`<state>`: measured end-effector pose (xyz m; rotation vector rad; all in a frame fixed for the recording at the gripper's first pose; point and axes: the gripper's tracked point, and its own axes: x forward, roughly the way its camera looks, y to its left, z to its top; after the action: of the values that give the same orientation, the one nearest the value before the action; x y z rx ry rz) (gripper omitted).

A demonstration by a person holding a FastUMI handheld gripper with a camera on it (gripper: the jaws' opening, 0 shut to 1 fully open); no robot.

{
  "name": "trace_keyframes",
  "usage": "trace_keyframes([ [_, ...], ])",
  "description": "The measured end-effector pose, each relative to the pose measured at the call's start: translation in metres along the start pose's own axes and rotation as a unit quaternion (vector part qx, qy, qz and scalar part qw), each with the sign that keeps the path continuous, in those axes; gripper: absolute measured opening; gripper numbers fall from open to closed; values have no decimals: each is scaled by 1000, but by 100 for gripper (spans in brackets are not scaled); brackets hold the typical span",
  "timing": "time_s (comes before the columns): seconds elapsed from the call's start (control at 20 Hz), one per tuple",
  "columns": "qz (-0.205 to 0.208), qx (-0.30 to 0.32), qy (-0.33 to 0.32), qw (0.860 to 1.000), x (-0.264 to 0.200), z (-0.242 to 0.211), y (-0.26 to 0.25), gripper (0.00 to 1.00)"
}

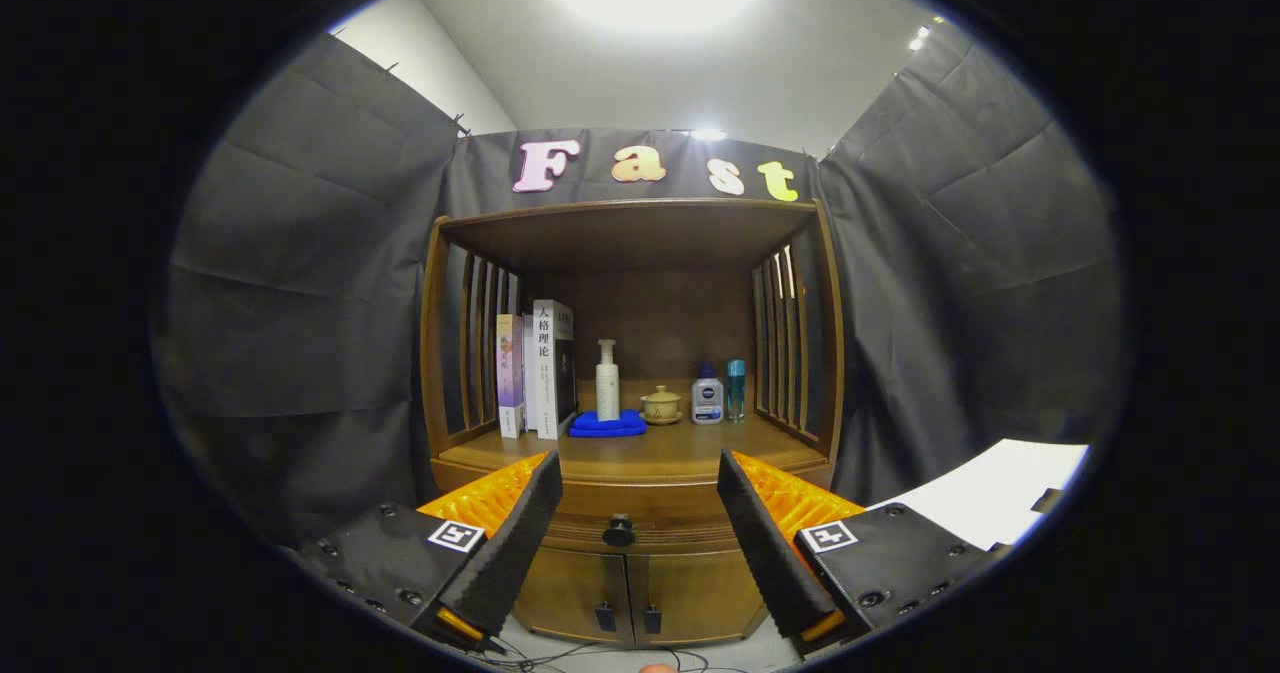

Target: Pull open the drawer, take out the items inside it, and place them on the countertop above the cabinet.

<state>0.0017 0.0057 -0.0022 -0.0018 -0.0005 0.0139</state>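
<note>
You are holding the gripper with fingers spread apart, framing the drawer and its black knob ahead. Keep centring on the knob, advancing squarely so both pads are closing evenly before pulling.

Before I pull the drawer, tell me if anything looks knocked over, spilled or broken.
Nothing stands out. The books, bottles and small pot stand upright on the countertop, the drawer is shut, and the hand-held gripper is open in front of its knob.
</note>
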Motion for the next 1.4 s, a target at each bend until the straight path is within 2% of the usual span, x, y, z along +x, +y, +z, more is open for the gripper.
trace_keyframes([
  [0.35,14,3,4,1000,18,-8,6,99],
  [0.7,17,-5,27,999,60,-30,10,99],
  [1.4,56,-20,93,994,146,-118,51,99],
])
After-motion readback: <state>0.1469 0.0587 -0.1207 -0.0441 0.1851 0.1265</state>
